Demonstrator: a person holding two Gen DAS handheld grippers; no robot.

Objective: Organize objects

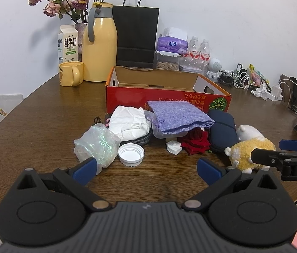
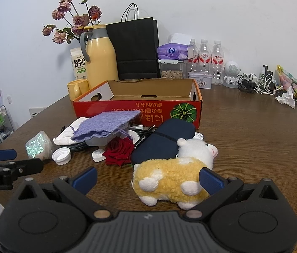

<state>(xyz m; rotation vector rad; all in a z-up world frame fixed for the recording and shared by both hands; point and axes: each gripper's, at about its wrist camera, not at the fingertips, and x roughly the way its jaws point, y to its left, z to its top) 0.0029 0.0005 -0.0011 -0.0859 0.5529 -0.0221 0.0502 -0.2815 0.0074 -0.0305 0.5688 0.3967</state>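
A heap of small objects lies in front of an open red cardboard box [image 1: 169,97] [image 2: 127,110]: a purple knit pouch [image 1: 177,117] [image 2: 108,122], a white crumpled bag [image 1: 130,124], an iridescent plastic bag [image 1: 96,145] [image 2: 37,144], a white screw cap [image 1: 131,154] [image 2: 61,156], a red rose [image 1: 196,143] [image 2: 120,152], a navy case [image 1: 222,128] [image 2: 163,141] and a yellow-and-white plush sheep [image 1: 251,149] [image 2: 175,172]. My left gripper [image 1: 147,170] is open just before the cap, its left pad beside the iridescent bag. My right gripper [image 2: 148,180] is open, with the sheep's body between its pads.
Behind the box stand a yellow thermos [image 1: 100,44], a yellow mug [image 1: 71,73], a milk carton [image 1: 67,43], dried flowers, a black paper bag [image 1: 136,35], tissues, water bottles [image 2: 204,57] and a snack jar. Cables and chargers [image 2: 264,83] clutter the back right. The brown table [image 1: 43,126] curves off at left.
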